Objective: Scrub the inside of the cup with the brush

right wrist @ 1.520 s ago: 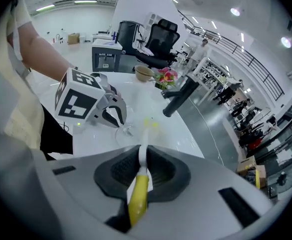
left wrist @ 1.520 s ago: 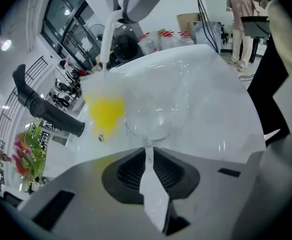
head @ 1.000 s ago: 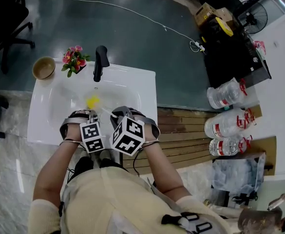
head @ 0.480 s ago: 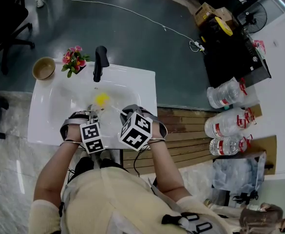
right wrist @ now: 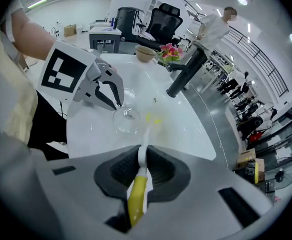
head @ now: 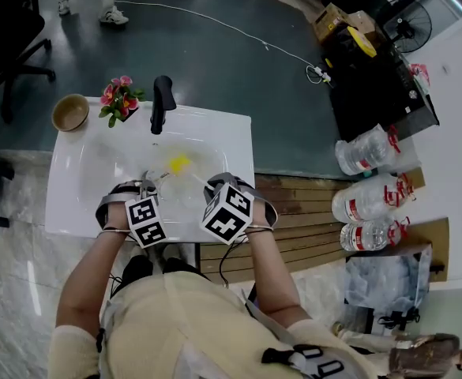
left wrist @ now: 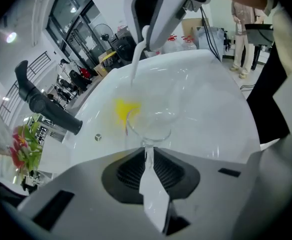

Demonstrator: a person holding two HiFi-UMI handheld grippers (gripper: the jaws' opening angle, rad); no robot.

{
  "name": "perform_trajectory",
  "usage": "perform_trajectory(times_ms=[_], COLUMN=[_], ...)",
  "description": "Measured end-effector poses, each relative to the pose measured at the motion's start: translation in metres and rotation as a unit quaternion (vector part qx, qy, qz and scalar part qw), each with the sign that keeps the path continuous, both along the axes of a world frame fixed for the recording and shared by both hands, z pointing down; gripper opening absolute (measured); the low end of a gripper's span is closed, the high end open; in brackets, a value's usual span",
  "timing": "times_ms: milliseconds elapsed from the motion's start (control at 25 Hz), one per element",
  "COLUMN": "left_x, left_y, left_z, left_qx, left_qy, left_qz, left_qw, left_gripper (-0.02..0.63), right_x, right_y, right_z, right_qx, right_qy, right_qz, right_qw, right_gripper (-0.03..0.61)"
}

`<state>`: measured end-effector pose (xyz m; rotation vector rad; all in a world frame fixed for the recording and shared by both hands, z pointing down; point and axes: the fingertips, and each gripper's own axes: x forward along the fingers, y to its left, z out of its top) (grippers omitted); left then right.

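The left hand-held gripper [left wrist: 146, 153] pinches the clear cup [left wrist: 150, 120] by its stem, low in the sink [left wrist: 213, 84]. The right hand-held gripper [right wrist: 142, 159] clamps the brush [right wrist: 138, 189], whose yellow head sits just beside the cup, not inside. I'd steady the cup, line the head up with its mouth, then ease in gently.

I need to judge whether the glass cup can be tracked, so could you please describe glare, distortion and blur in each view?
Head view: sharp, but the clear cup nearly vanishes against the bright white sink. Left gripper view: fisheye bending, dark corners; the cup shows only by rim highlights. Right gripper view: same bending; the brush looks crisp.
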<state>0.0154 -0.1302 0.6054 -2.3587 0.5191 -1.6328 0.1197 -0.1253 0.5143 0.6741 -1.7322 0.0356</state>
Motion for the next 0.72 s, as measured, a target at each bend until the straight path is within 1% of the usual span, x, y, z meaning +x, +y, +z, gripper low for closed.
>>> perform_trajectory(times_ms=[120,320,520,720], left_x=[-0.001,-0.004,-0.005,-0.009], left_y=[-0.003,-0.010,-0.015,-0.021], left_z=[-0.002,-0.005,-0.008,-0.008], left_qx=[-0.005,-0.018,-0.023,-0.027], left_qy=[0.010,0.039,0.049,0.061], left_qz=[-0.012,-0.048,-0.068,-0.091], left_qw=[0.9999,0.9979,0.9963,0.9936], left_gripper=[0.055,0.055,0.055,0.054], right_x=[0.002,0.005,0.007,0.006], right_y=[0.002,0.003,0.005,0.012], right_z=[0.001,0.002,0.003,0.007], right_qx=[-0.001,-0.004,-0.011,-0.026], right_qy=[0.001,0.003,0.004,0.011], right_qz=[0.002,0.006,0.008,-0.002], right_qw=[1.000,1.000,1.000,1.000], right_gripper=[0.048,0.048,0.048,0.048])
